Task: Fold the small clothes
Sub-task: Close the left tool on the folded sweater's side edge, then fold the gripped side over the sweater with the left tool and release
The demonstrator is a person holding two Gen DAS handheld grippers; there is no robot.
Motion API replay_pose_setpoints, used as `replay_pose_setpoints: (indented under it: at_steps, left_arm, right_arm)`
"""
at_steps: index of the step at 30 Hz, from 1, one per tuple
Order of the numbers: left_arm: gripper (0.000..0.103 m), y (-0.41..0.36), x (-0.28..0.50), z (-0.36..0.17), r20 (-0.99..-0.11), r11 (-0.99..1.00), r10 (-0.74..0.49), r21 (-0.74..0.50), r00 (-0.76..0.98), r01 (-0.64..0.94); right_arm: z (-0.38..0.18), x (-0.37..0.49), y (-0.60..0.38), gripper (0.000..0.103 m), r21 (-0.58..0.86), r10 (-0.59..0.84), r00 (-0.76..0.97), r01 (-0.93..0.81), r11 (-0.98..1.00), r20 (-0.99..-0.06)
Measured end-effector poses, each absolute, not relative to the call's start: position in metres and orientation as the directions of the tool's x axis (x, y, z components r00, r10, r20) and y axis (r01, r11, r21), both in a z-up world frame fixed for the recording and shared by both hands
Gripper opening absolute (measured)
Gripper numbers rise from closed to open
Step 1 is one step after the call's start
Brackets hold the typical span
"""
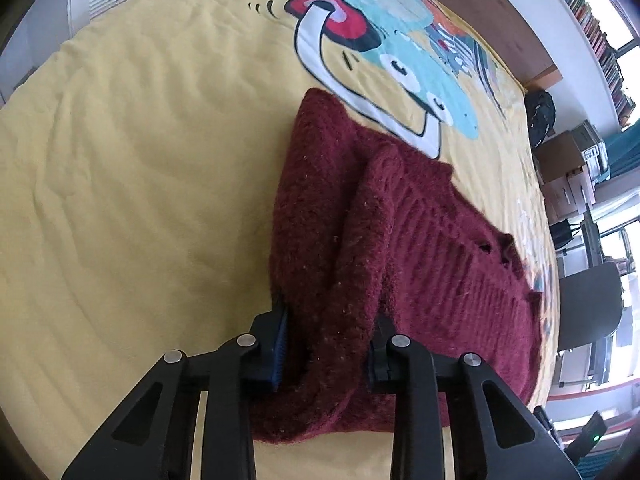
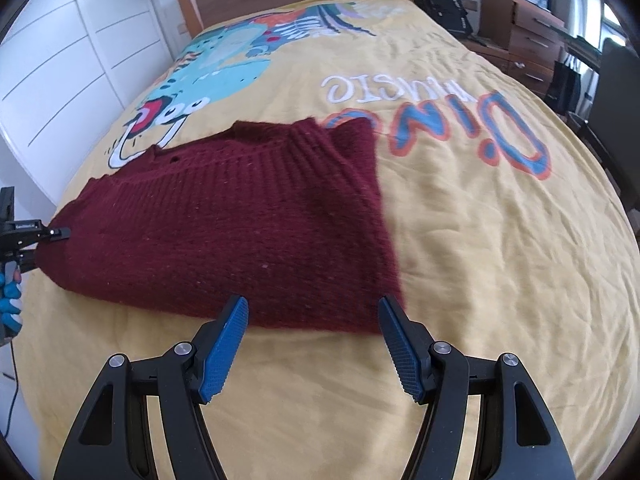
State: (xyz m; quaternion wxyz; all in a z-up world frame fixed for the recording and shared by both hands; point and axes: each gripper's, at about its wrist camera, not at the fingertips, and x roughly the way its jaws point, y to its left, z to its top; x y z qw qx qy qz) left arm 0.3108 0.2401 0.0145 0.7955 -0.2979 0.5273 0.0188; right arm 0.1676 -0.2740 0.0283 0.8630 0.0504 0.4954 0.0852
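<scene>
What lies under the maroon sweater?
The maroon sweater rests on the yellow bedspread; part of its dinosaur print disappears beneath the knit. Anything else underneath is covered.

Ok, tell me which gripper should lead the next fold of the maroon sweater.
Left, probably. The left gripper already clamps the maroon sweater at one end; the right gripper hovers with jaws open at its near edge, holding nothing.

A dark red knitted sweater [image 2: 240, 220] lies folded on the yellow bedspread, its ribbed band running across the top. One thick bunched edge is raised slightly off the bed.
</scene>
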Motion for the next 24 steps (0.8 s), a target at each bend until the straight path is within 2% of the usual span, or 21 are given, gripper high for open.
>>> replay_pose_setpoints:
  at_steps: [11, 24]
  left_arm:
    - [0.024, 0.183, 0.335, 0.067, -0.819, 0.829, -0.346, -0.496, 0.458, -0.26]
    - [0.024, 0.056, 0.384, 0.1, -0.744, 0.781, -0.508, -0.61, 0.435, -0.131]
  right_arm:
    - [0.034, 0.156, -0.317, 0.069, 0.189, 0.176, 0.519, -0.027, 0.982, -0.837]
    - [0.03, 0.148, -0.363, 0.069, 0.208, 0.16, 0.523, 0.034, 0.978, -0.837]
